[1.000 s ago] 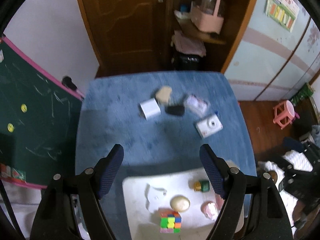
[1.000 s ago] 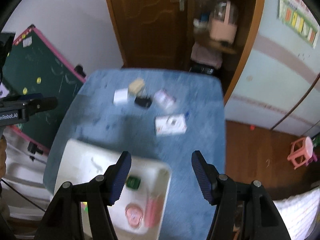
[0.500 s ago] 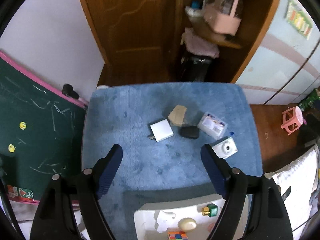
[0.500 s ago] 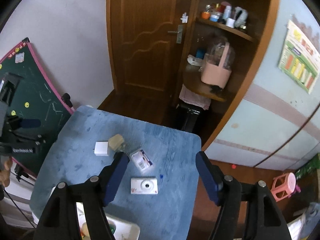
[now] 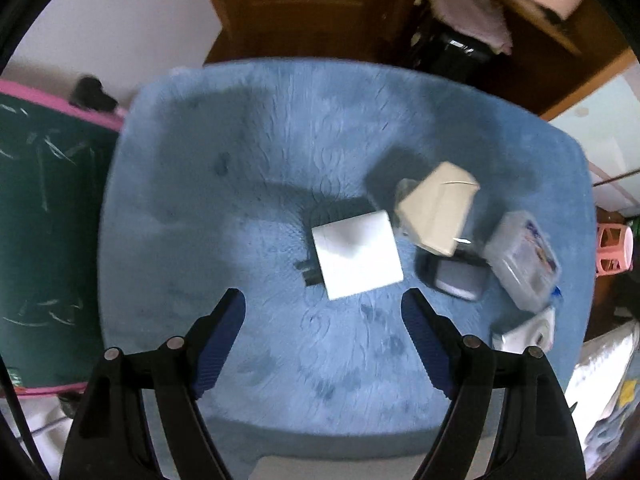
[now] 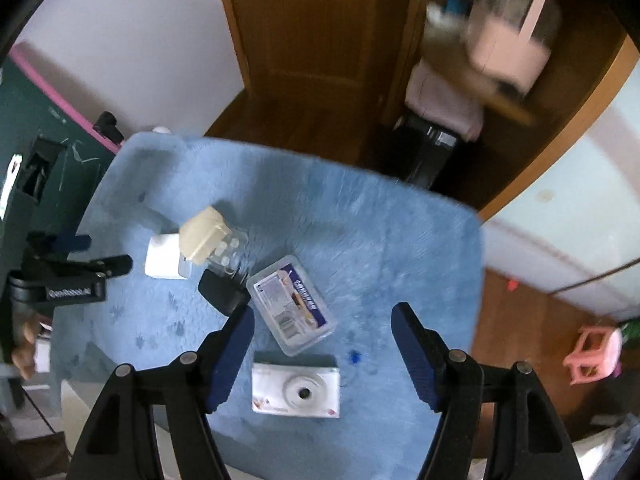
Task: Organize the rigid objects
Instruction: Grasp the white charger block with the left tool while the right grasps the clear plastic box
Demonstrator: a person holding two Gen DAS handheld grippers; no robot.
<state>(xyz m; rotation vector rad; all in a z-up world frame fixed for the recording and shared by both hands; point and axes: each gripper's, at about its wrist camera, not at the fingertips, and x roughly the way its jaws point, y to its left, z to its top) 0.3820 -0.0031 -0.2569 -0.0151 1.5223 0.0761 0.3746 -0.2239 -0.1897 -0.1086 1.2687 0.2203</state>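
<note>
1. Blue plush cloth (image 5: 280, 160) covers the table; a wooden door (image 6: 312, 32) and a green chalkboard with a pink frame (image 5: 48, 208) stand behind it.
2. My left gripper (image 5: 323, 312) points down at the cloth, jaws apart, nothing between them.
3. White square charger (image 5: 356, 255) lies flat just beyond my left fingertips, near the middle of the cloth.
4. Beige block (image 5: 438, 208) sits tilted, touching the charger's right side.
5. Dark grey case (image 5: 456, 278) lies below the beige block.
6. Clear plastic box (image 6: 291, 305) with a printed label lies to the right of the dark case.
7. My right gripper (image 6: 322, 326) hangs over the cloth, jaws apart and empty.
8. White compact camera (image 6: 296, 390) lies lens up between my right fingers in that view, untouched, just below the clear box.
</note>
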